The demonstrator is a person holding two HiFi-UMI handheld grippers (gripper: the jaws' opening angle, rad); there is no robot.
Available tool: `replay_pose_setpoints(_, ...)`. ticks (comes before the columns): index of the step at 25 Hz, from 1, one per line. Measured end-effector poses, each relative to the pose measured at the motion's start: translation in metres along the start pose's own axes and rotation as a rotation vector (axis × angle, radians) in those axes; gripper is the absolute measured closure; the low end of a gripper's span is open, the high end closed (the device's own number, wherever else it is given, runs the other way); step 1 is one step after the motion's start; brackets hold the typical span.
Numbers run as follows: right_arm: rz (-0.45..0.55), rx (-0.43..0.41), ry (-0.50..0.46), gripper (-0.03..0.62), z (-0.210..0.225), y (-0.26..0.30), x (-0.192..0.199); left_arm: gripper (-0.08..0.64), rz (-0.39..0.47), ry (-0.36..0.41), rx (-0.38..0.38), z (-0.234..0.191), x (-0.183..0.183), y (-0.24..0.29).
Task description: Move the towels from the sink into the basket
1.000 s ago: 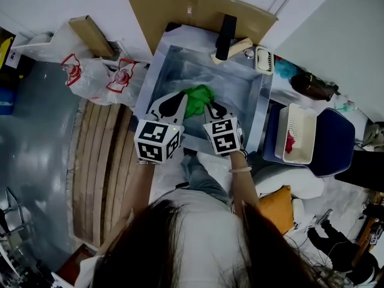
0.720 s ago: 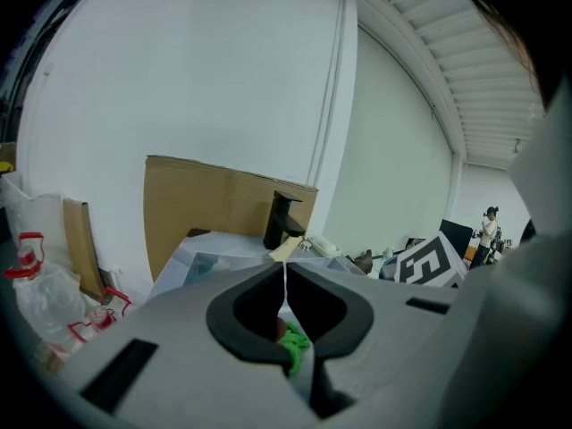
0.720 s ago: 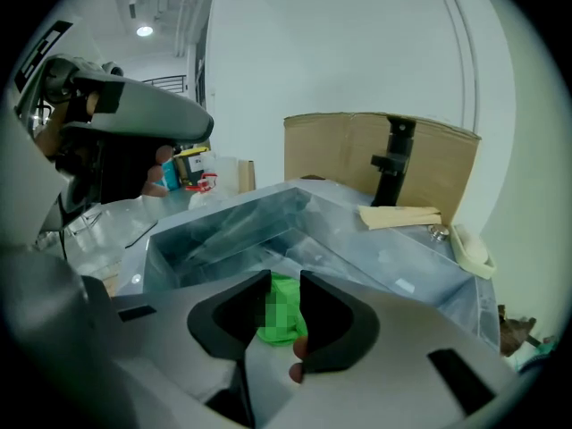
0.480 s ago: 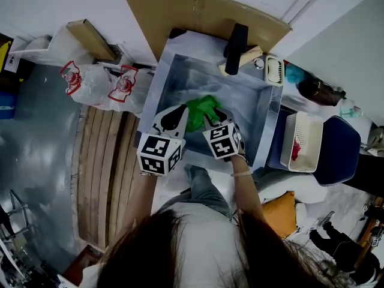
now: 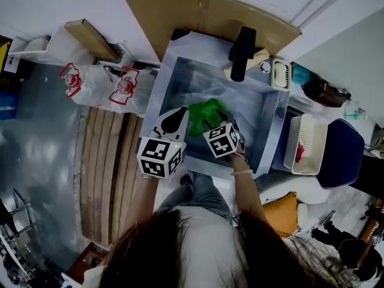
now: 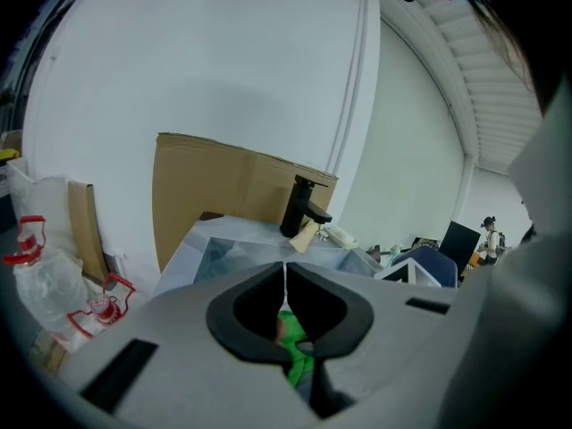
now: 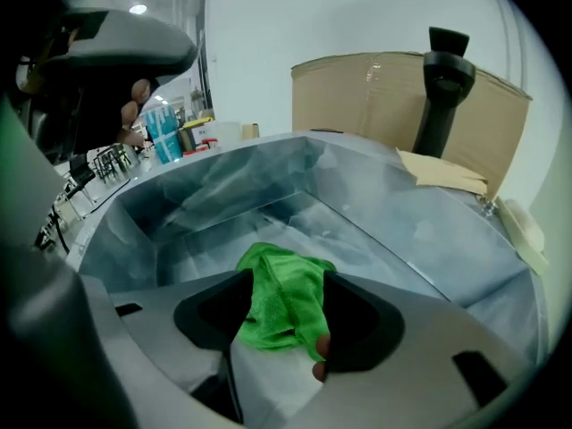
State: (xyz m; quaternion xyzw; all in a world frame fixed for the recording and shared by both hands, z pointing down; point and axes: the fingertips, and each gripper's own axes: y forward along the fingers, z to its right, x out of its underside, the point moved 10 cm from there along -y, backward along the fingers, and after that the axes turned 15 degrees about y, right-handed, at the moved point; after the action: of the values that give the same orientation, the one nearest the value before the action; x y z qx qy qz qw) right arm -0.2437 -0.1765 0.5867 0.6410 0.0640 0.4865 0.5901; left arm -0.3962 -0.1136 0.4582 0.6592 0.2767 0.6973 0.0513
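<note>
Far left floor: clear plastic bags with red print lie heaped beside a narrow brown cardboard box; pale wooden slats run below them.
Back wall: a large brown cardboard sheet leans behind the basin.
Basin: the square stainless-steel sink sits in the middle of the head view, with a black tap at its far rim.
Left tool: the left gripper reaches over the near rim at the sink's left side. Its jaws are drawn together, tips meeting with nothing pinched at the tips. A strip of green shows through the gap behind them in the left gripper view.
Task's thing: the crumpled green cloth towel lies on the sink floor toward the near side. It sits just right of the left gripper's tips and directly ahead of the right one.
Right tool: the right gripper is lowered into the sink, its jaws opening, one each side of the towel. The green cloth lies between them on the steel.
Sink's right rim: a small white soap dish rests at the far corner.
Right of sink: the white slotted plastic basket stands on a dark blue seat, well apart from the towel. A red item lies inside it, too small to identify.
</note>
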Motion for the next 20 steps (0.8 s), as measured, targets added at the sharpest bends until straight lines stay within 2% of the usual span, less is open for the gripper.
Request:
replay_pose_setpoints(5,-0.05,-0.001,-0.001,0.318,0.003,0.015,0.006,0.545,-0.006,0.002,0.008,-0.003,0.0,0.003)
replay_pose_setpoints(13,-0.106,0.026,0.03,0.305,0.001,0.041,0.016,0.545,-0.013,0.005,0.048,-0.009,0.004,0.005)
replay_pose_setpoints(20,-0.098,0.042,0.09,0.307,0.002,0.05,0.019,0.545,-0.023,0.007,0.092,-0.013,0.012,0.007)
